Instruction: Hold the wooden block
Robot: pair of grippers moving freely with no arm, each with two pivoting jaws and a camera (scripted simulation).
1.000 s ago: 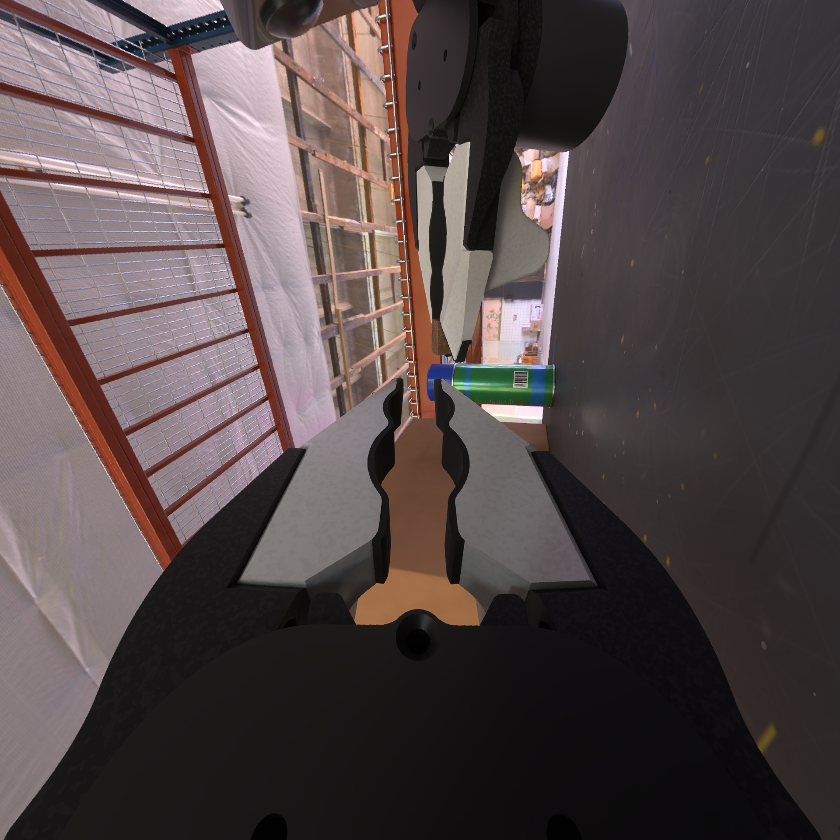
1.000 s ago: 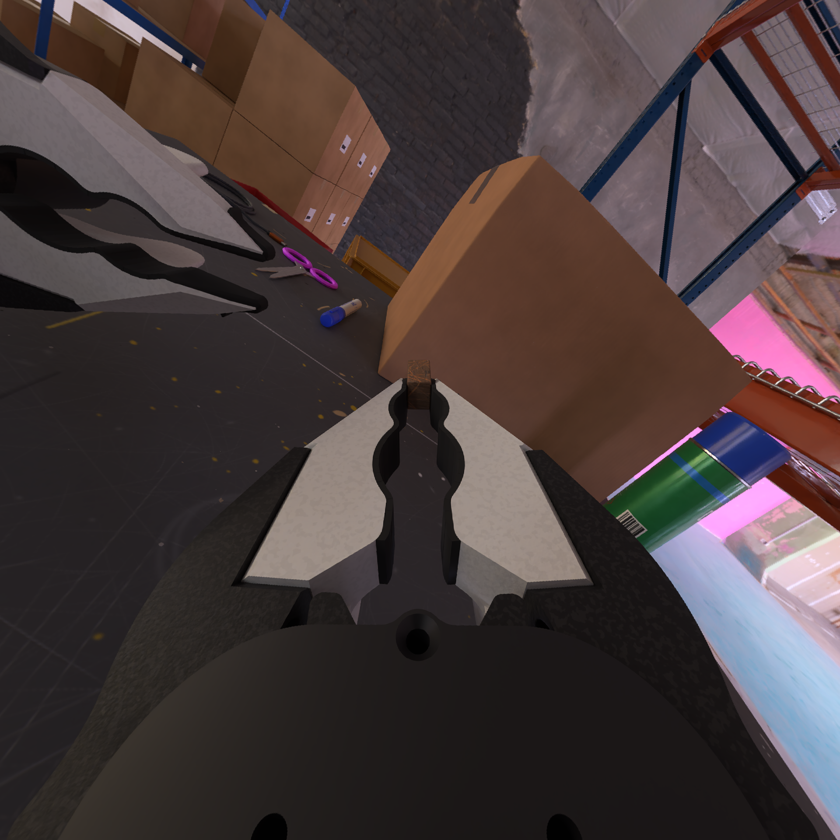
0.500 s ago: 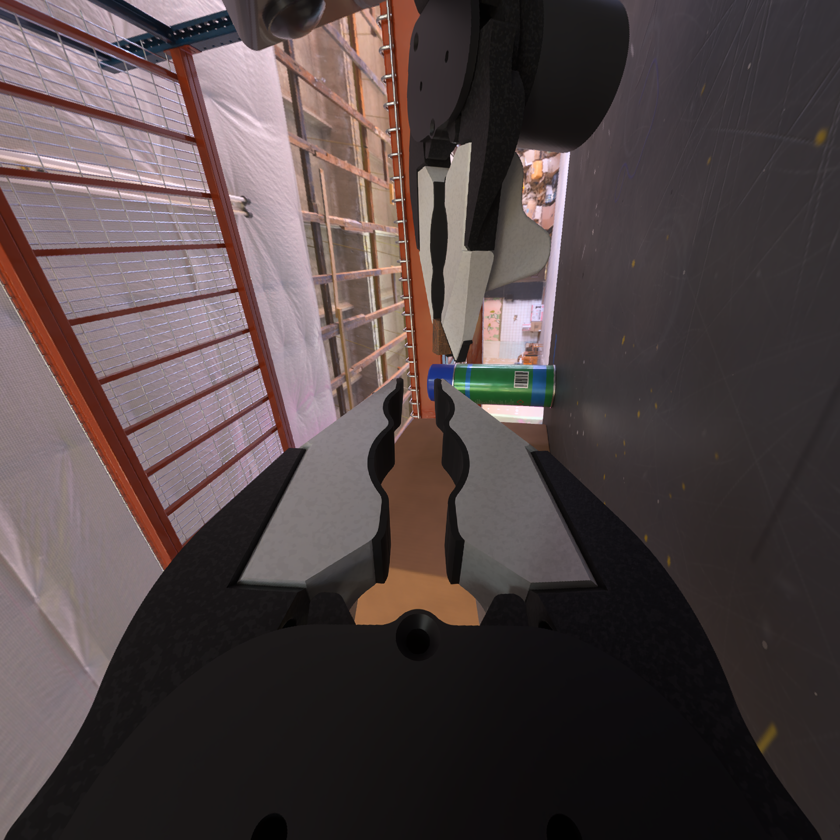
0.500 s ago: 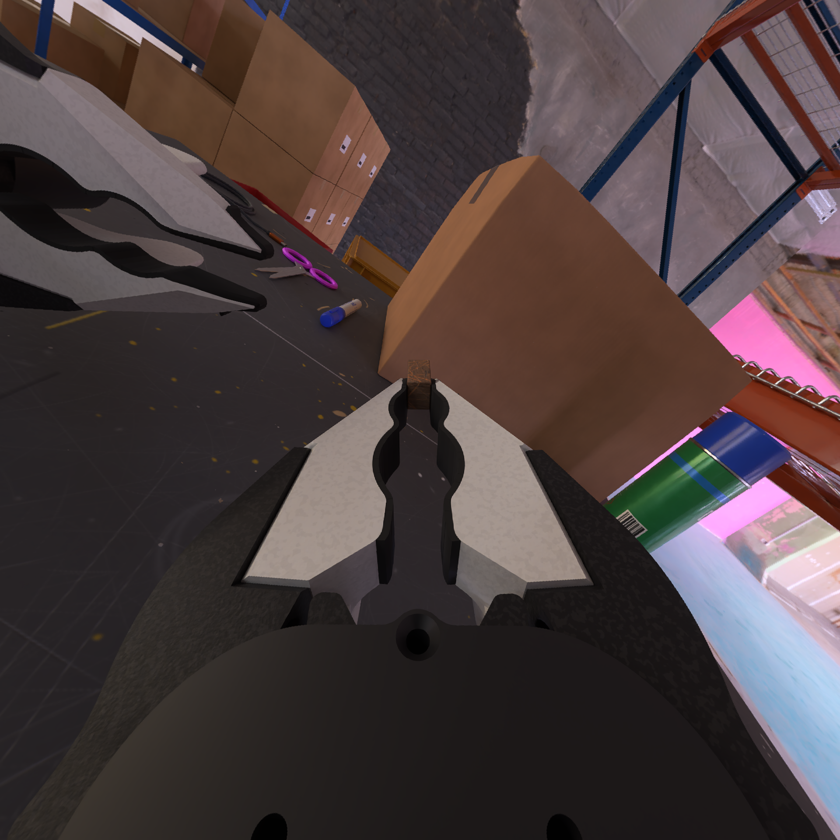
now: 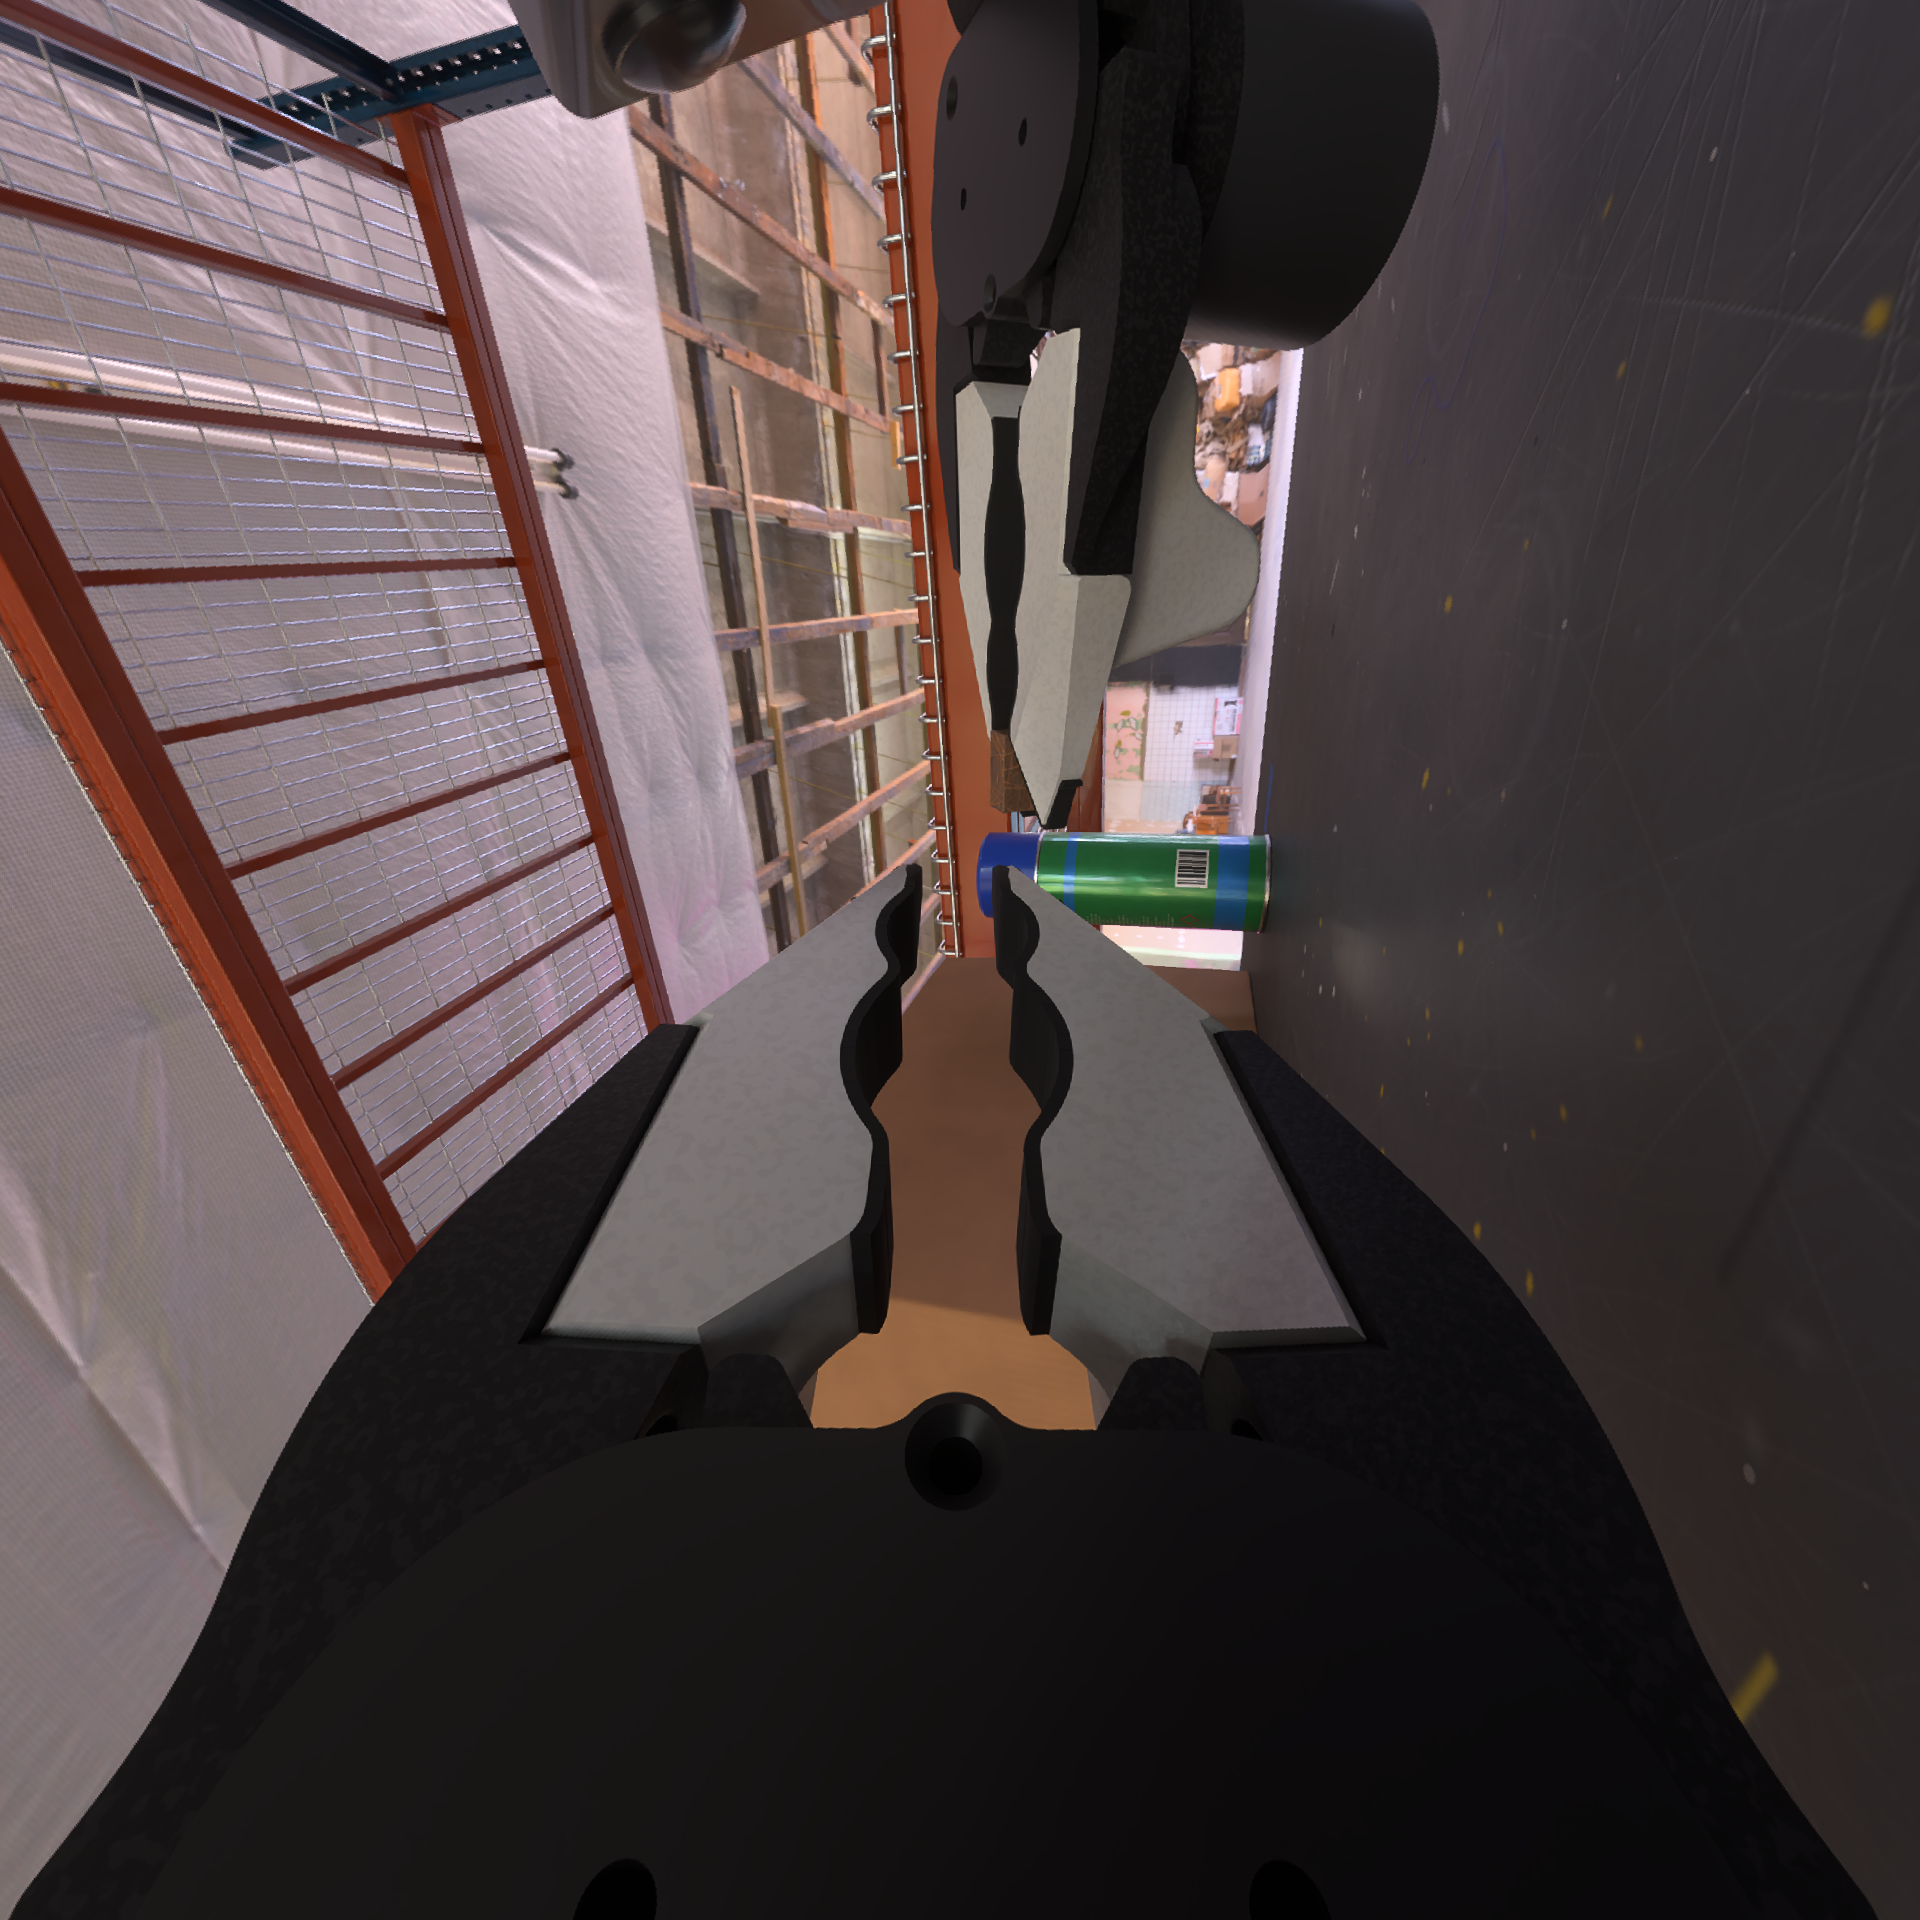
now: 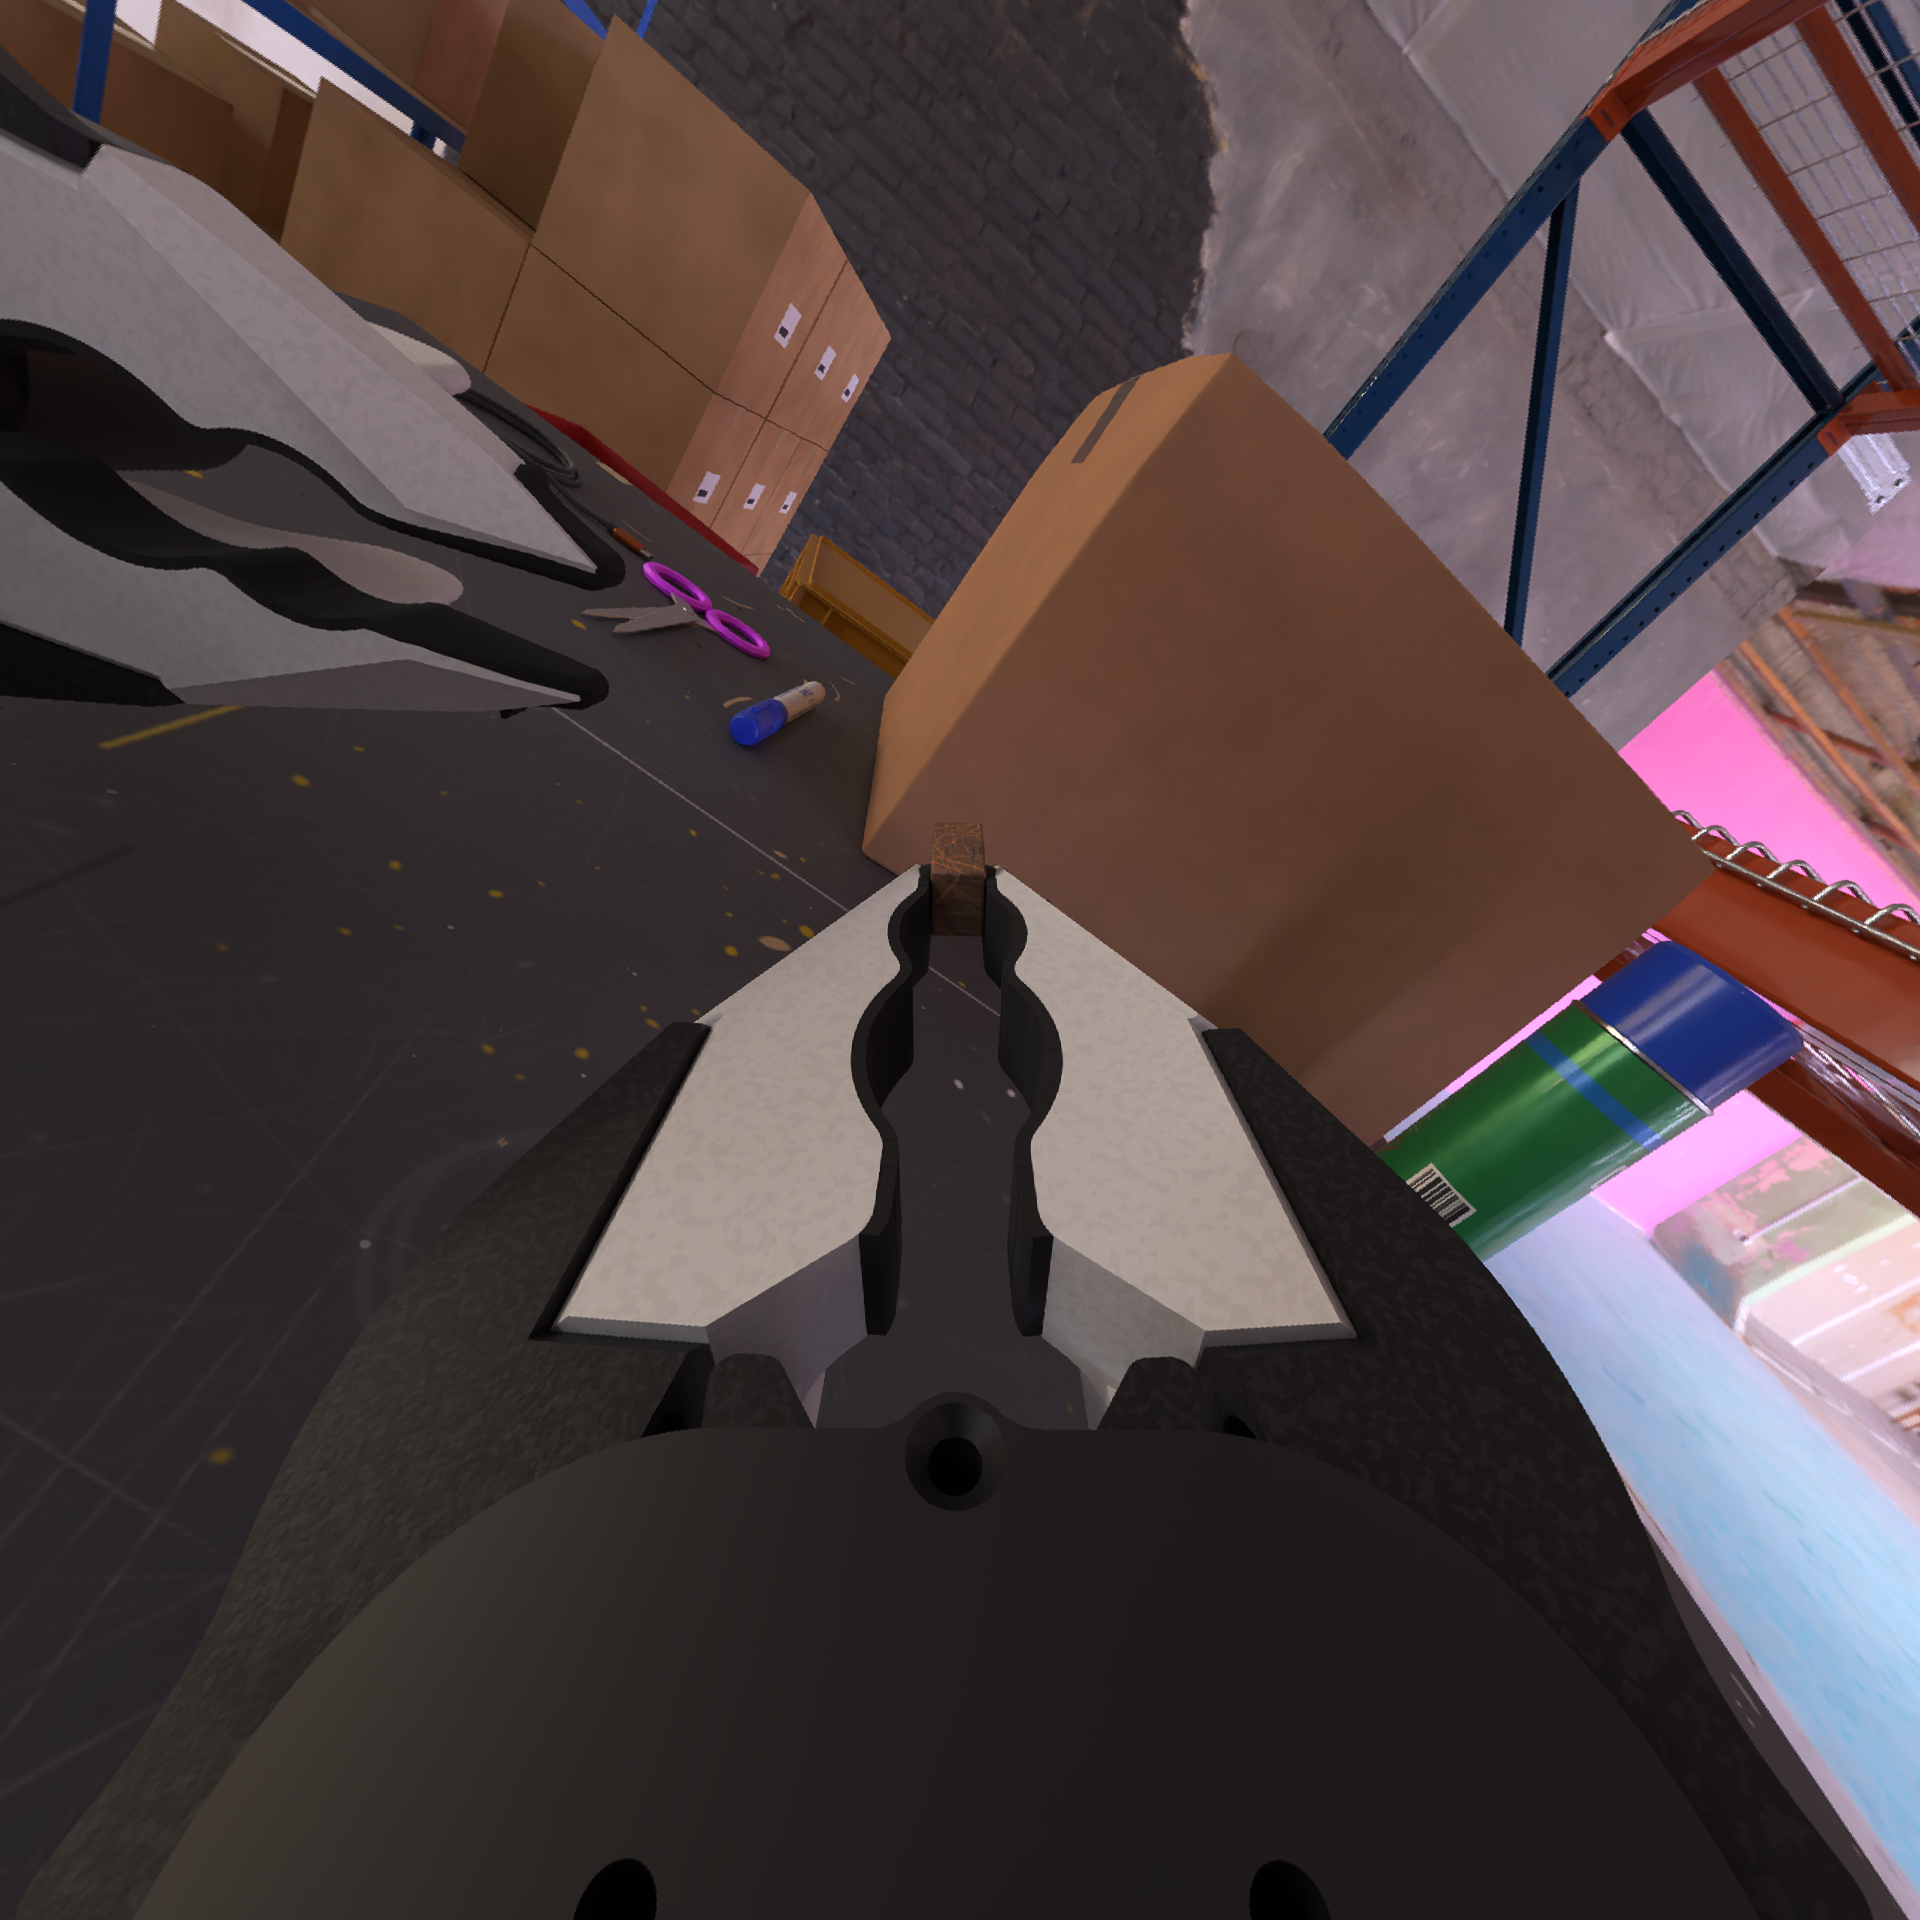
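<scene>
1. The wooden block (image 6: 957, 878) is a small dark-brown piece pinched at the very tips of the right gripper (image 6: 957, 883), at 12 o'clock from that gripper's body in the right wrist view. It is up off the dark table (image 6: 312, 987).
2. The right gripper's jaws are drawn in narrow, closed onto the block's two sides; only the tips touch it, and the rest of the gap behind is empty.
3. In the left wrist view the same block (image 5: 1006, 771) shows as a brown sliver at the tip of the far gripper, toward 12 o'clock.
4. The left gripper (image 5: 956, 894) has its jaws parted by a narrow gap with nothing between them; through the gap shows the brown cardboard box (image 5: 951, 1143).
5. Outward: that cardboard box (image 6: 1247, 748) stands just behind the block at 1 o'clock; a green can with a blue cap (image 6: 1590, 1091) lies at 3 o'clock; a blue-capped marker (image 6: 774, 712) and purple-handled scissors (image 6: 691, 613) lie at 11 o'clock.
6. Step in hand, as I judge it: the hold itself, already made.
7. The next move calls for steady pressure and little motion, since the tip-only pinch could let the block slip.
</scene>
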